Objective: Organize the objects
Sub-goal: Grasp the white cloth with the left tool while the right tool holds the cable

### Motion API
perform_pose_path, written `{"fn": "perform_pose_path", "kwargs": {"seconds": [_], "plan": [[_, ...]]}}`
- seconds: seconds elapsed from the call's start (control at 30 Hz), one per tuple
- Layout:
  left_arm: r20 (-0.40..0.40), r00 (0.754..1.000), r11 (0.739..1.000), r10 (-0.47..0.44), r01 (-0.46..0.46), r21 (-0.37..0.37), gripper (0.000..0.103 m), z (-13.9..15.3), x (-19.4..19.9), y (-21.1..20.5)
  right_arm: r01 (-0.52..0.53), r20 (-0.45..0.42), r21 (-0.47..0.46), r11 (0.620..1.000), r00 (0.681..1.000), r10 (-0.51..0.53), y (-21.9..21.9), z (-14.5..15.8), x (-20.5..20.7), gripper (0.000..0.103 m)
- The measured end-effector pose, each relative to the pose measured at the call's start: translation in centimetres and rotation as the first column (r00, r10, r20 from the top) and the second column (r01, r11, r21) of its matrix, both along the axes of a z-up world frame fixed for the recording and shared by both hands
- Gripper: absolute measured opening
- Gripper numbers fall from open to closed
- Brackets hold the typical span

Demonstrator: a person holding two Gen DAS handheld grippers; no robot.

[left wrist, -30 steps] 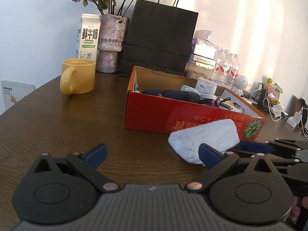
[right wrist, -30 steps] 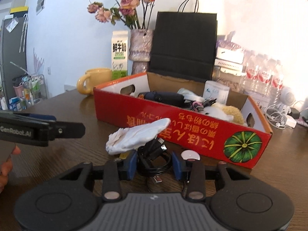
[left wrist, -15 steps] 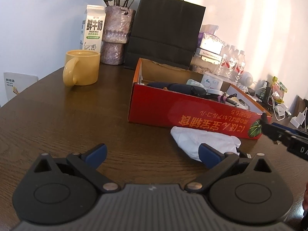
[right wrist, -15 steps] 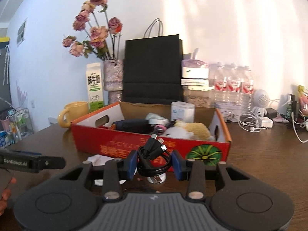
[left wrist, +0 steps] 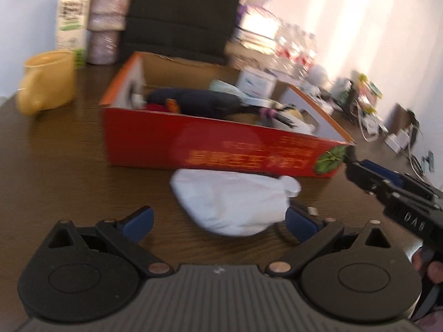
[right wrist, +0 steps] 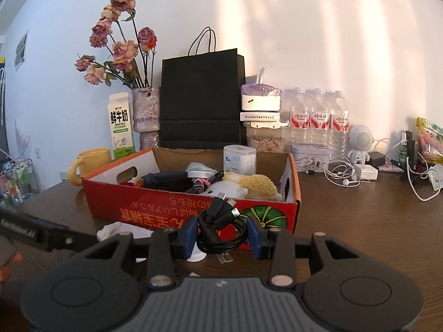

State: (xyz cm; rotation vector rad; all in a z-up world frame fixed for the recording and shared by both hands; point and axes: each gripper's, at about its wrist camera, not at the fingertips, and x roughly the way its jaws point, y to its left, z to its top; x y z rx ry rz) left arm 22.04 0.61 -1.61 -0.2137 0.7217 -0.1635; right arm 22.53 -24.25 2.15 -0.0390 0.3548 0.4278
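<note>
Red cardboard box (right wrist: 155,202) with orange-yellow lettering and a green pumpkin print. Coiled cable (right wrist: 221,232) black. Cloth (left wrist: 235,204) white. Tabletop (right wrist: 360,221) dark brown woodgrain. Mug (right wrist: 88,160) yellow. Paper bag (right wrist: 202,99) black. Milk carton (right wrist: 120,127) white with green band. Claw pads (right wrist: 189,235) blue, bodies black.

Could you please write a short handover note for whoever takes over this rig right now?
Right claw: shut on the coiled black cable, held in front of the red box.
Left claw: open, empty, facing the white cloth bundle lying on the table before the box.
Done: cable picked up; box already holds several items.
Left: drop the cable in the box, probably then the bundle.
</note>
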Motion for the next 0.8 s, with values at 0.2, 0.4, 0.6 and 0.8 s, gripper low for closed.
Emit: {"fn": "perform_pose_path", "kwargs": {"seconds": [0.2,0.4,0.6,0.8], "plan": [[-0.120,0.990,0.995,-0.080,0.086,0.045,0.103,0.3,4.0,-2.4,-0.009,-0.003,0.006,1.000,1.000,0.009,-0.6,0.0,0.1,0.037],[-0.156,0.985,0.991,-0.069,0.086,0.104,0.103,-0.2,5.6,-3.5,-0.030,-0.002,0.019,0.999,1.000,0.030,-0.9,0.0,0.0,0.037],[-0.134,0.990,0.988,-0.031,0.051,0.147,0.103,-0.4,5.6,-3.9,-0.029,-0.002,0.025,0.999,1.000,0.029,-1.1,0.1,0.0,0.037],[-0.100,0.995,0.981,-0.019,0.038,0.192,0.103,-1.0,5.0,-4.3,-0.036,0.002,0.023,0.999,0.999,0.036,-1.0,0.1,-0.2,0.037]]}}
